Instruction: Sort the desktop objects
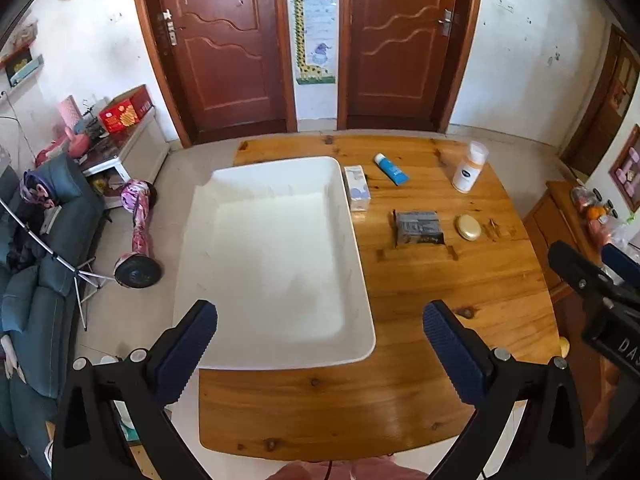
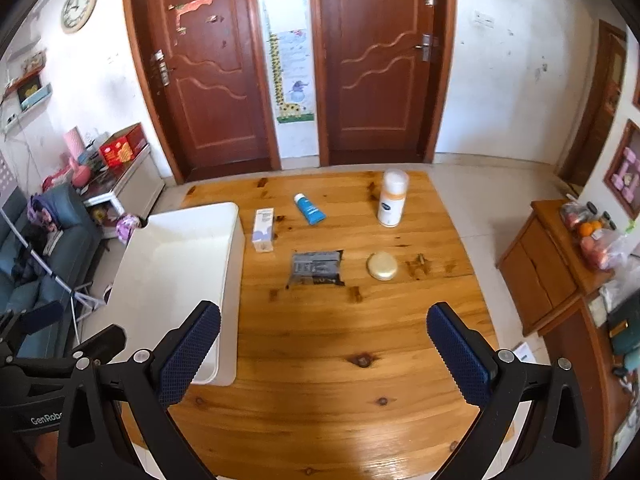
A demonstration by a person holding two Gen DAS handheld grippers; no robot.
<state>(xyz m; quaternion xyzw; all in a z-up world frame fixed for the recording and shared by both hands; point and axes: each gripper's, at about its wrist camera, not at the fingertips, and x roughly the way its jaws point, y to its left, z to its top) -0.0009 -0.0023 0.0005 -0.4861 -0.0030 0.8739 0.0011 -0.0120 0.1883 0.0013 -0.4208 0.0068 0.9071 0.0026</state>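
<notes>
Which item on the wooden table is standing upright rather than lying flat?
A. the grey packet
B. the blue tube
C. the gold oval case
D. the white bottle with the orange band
D: the white bottle stands on its base near the far edge, while the blue tube, grey packet and gold oval case all lie flat on the table.

shiny knotty brown wooden table (image 2: 360, 340): smooth, light is bounced off it | big white plastic tray (image 1: 276, 256): smooth, dull | small gold oval case (image 2: 383, 266): glossy | dark grey foil packet (image 2: 317, 268): crinkled | blue gripper pads (image 2: 190, 354): bumpy rubber is seen
</notes>
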